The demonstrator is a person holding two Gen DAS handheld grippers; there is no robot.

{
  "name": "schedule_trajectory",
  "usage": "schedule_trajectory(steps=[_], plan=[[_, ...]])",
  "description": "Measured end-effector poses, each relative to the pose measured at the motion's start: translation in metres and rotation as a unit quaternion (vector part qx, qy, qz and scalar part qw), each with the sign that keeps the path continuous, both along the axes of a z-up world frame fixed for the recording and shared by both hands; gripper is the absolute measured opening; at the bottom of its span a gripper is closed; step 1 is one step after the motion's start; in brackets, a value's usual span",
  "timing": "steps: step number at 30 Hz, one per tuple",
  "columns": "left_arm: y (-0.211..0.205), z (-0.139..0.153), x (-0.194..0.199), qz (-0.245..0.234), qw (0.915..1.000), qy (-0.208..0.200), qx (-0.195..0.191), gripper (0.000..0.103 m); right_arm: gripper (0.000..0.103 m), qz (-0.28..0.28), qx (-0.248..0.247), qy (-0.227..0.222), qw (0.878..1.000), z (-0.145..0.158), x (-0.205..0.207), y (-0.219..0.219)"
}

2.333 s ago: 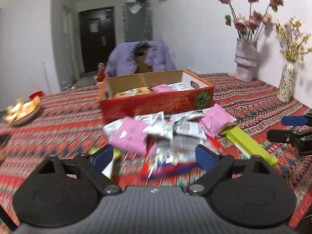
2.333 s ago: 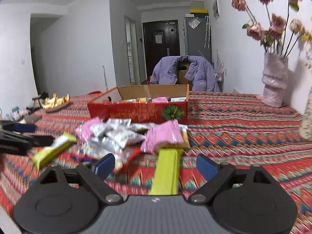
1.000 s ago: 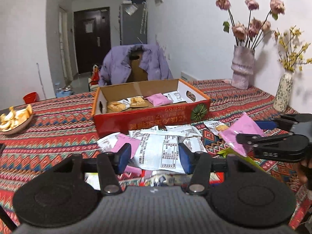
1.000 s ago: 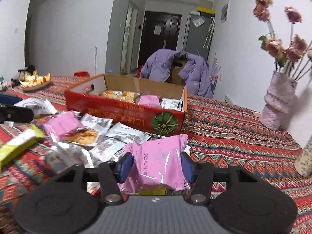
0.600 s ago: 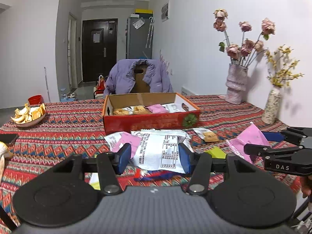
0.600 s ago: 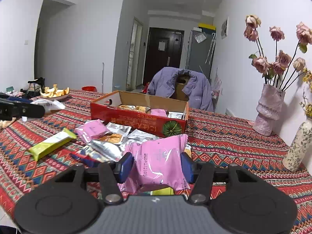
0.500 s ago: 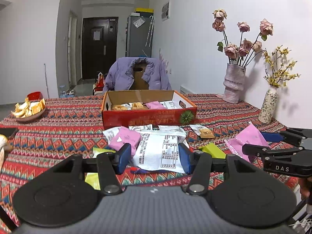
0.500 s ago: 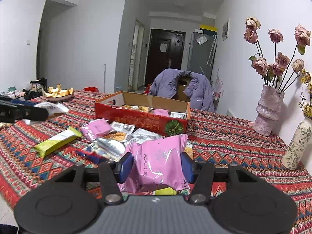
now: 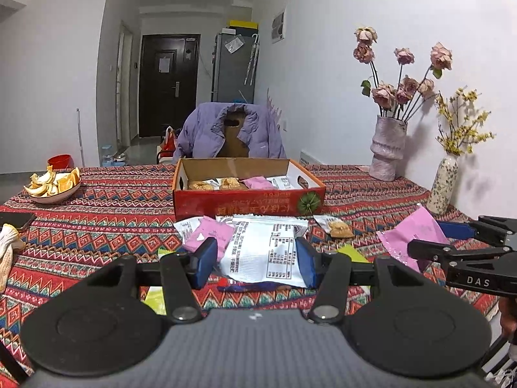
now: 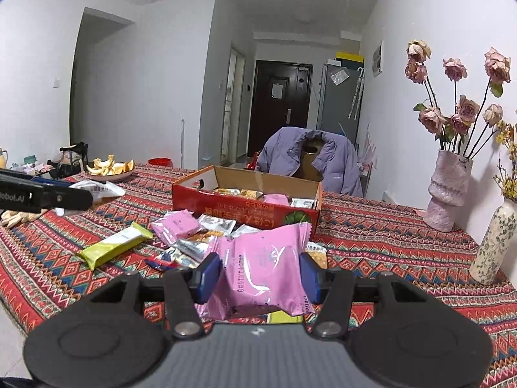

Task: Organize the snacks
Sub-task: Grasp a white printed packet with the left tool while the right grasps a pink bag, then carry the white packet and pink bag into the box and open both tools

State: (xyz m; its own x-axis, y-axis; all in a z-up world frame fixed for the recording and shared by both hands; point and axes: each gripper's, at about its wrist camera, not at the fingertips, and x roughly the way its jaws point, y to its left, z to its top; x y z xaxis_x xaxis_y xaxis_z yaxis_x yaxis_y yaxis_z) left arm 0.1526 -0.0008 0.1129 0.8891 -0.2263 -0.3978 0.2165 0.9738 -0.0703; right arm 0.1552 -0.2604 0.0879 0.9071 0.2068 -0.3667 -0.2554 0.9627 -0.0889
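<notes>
**Holding a packet in each tool, short of the red box**

Gripping tight on both sides! The left tool point(image 9: 255, 260) has its blue pads pressed on a white snack packet point(image 9: 263, 252) with printed black text, lifted clear of the tabletop point(image 9: 113, 213). The right tool point(image 10: 260, 276) is clamped on a pink snack packet point(image 10: 265, 274), the wrapper bulging between the pads. From the left wrist view that right tool point(image 9: 452, 242) shows at the right edge with the pink packet point(image 9: 413, 236) sticking out of it.

Straight ahead sits the red cardboard box point(image 9: 248, 202), open at the top, brown inside, with a green round emblem on its front wall. Inside it lie a few packets in a row: two golden-brown ones point(image 9: 216, 185), a pink one point(image 9: 258, 182) and white printed ones point(image 9: 284, 182) toward the right end. In the right wrist view the same box point(image 10: 245, 208) shows that same row along its floor.

Between the tools and the box, loose snacks are scattered on the patterned red cloth: another pink packet point(image 10: 176, 224), silvery and white packets point(image 10: 216, 223), and a long yellow-green bar point(image 10: 114, 242) lying off to the left, apart from the heap.

Far left on the tabletop, a shallow bowl point(image 9: 53, 195) holds orange peel. Far right, a pale ribbed vase point(image 9: 387, 148) carries dried pink roses, and a slim speckled vase point(image 9: 442, 186) beside it holds yellow sprigs. Behind the box, a purple jacket point(image 9: 229, 132) hangs over a chair.
</notes>
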Motion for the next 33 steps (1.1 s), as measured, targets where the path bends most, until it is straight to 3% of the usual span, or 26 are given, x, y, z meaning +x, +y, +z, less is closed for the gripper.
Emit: schedule_trajectory(steps=[10, 17, 20, 25, 31, 33], plan=[[0.011, 0.014, 0.053, -0.005, 0.9999, 0.007, -0.008, 0.053, 0.052, -0.006, 0.006, 0.001, 1.0, 0.014, 0.04, -0.008], [0.027, 0.052, 0.114, -0.03, 0.9991, 0.014, -0.025, 0.053, 0.052, 0.03, 0.015, 0.005, 0.999, 0.047, 0.099, -0.019], [0.033, 0.066, 0.154, -0.043, 0.9986, 0.019, -0.026, 0.053, 0.052, 0.046, 0.017, 0.004, 0.999, 0.068, 0.139, -0.025], [0.037, 0.067, 0.241, -0.026, 0.9981, 0.055, -0.001, 0.053, 0.052, 0.088, 0.026, 0.051, 0.994, 0.097, 0.246, -0.025], [0.041, 0.032, 0.352, 0.012, 0.9926, 0.121, 0.012, 0.053, 0.052, 0.116, 0.091, 0.159, 0.976, 0.076, 0.373, -0.006], [0.039, 0.012, 0.382, 0.023, 0.9895, 0.141, 0.023, 0.053, 0.052, 0.117, 0.1, 0.173, 0.973, 0.069, 0.389, -0.002]])
